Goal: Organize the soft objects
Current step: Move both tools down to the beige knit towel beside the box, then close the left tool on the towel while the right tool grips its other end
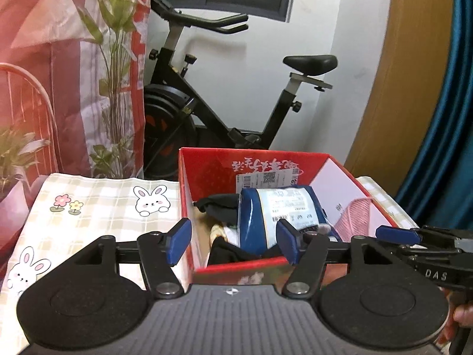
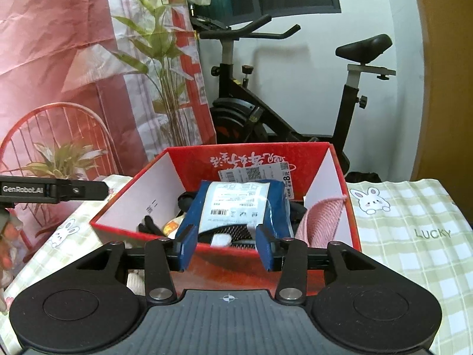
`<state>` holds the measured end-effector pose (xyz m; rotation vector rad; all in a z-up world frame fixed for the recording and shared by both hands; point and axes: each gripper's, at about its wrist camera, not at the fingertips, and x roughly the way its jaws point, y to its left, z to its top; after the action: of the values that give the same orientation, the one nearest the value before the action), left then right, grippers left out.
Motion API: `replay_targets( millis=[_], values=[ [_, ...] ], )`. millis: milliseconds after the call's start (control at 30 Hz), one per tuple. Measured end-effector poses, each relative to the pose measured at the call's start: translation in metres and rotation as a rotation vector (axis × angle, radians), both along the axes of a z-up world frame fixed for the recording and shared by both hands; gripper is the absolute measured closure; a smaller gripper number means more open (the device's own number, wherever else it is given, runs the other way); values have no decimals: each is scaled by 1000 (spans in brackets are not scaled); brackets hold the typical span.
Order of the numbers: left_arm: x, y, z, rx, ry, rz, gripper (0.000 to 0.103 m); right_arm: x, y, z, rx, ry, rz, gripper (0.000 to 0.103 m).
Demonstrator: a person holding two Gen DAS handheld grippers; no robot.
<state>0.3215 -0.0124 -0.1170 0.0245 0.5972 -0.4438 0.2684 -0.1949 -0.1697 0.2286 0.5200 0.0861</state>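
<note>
The left gripper (image 1: 233, 244) has its fingers (image 1: 177, 244) spread apart with nothing between them; they hang just over the near rim of the red box (image 1: 251, 269). The right gripper (image 2: 226, 247) is likewise parted and empty, its fingers (image 2: 187, 245) a little closer together, poised at the box's front wall. No pad presses on anything in either view.

Straight ahead at 12 o'clock from both grippers, the blue parcel (image 2: 236, 207) with its white shipping label lies on top of the pile inside the box, leaning toward the back wall. A pink knitted piece (image 2: 322, 219) sits at about 2 o'clock, draped against the box's right wall. Dark cloth (image 1: 218, 204), perhaps socks or gloves, lies at 10 to 11 o'clock beneath the parcel, with something pale and yellowish half hidden under it.

The checked bunny cloth (image 2: 414, 236) covering the desk (image 1: 88, 207) shows no loose soft item on either side of the box. By that reading the gathering looks nearly or wholly finished: everything visible is already in the box, and what may remain is only tidying the heap or drawing back. Parts of the desk are out of view, so leftovers cannot be ruled out.
</note>
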Motion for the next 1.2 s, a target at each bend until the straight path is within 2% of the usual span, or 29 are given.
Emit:
replay_targets(
  millis=[167, 300, 467, 600, 767, 800, 900, 933, 1000, 1200],
  values=[
    [-26, 13, -12, 32, -10, -1, 37, -30, 2, -15, 5, 29, 11, 62],
    [-31, 16, -37, 49, 49, -9, 37, -48, 6, -43, 20, 109, 19, 62],
    [-21, 14, -72, 60, 113, 6, 37, -70, 19, -78, 10, 209, 22, 62],
    [-11, 18, -93, 52, 139, 33, 37, -87, 24, -92, -18, 236, 13, 54],
    [0, 12, -106, 13, 181, 16, 39, -89, 22, -99, -24, 258, 19, 53],
    [0, 9, -108, 11, 187, 9, 41, -88, 23, -99, -31, 258, 23, 53],
    [-1, 3, -115, 23, 217, -10, 82, -85, 20, -99, -32, 258, 28, 53],
    [-3, 3, -116, 29, 219, -9, 87, -85, 20, -99, -33, 258, 28, 53],
    [-9, 4, -118, 31, 213, -10, 93, -85, 19, -99, -31, 256, 25, 53],
    [-33, 15, -120, 24, 236, 38, 93, -86, 13, -102, -8, 250, 5, 53]
  ],
)
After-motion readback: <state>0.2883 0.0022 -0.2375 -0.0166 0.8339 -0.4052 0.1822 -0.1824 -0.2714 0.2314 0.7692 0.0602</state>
